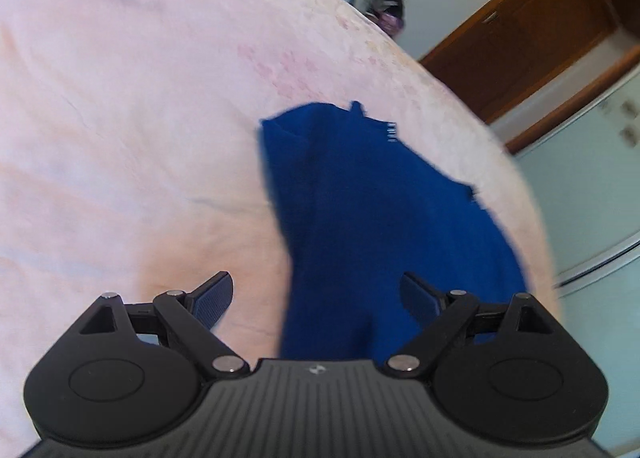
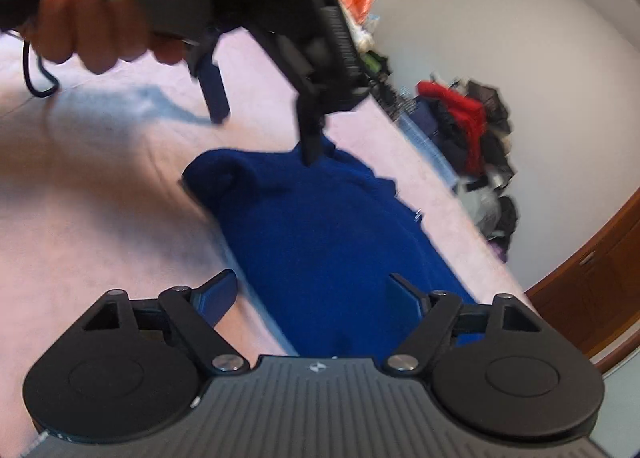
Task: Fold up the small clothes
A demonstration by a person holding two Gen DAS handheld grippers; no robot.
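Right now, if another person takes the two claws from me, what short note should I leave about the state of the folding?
Left claw: open, empty, above the near end of the blue garment.
Right claw: open, empty, over the garment's other end.
The garment lies on the pink bed cover, bunched and partly doubled over; frames are blurred, so exact layers are unclear.
Done: nothing is held; no neat fold is visible.
Left: probably flatten it, grip two corners, and fold.
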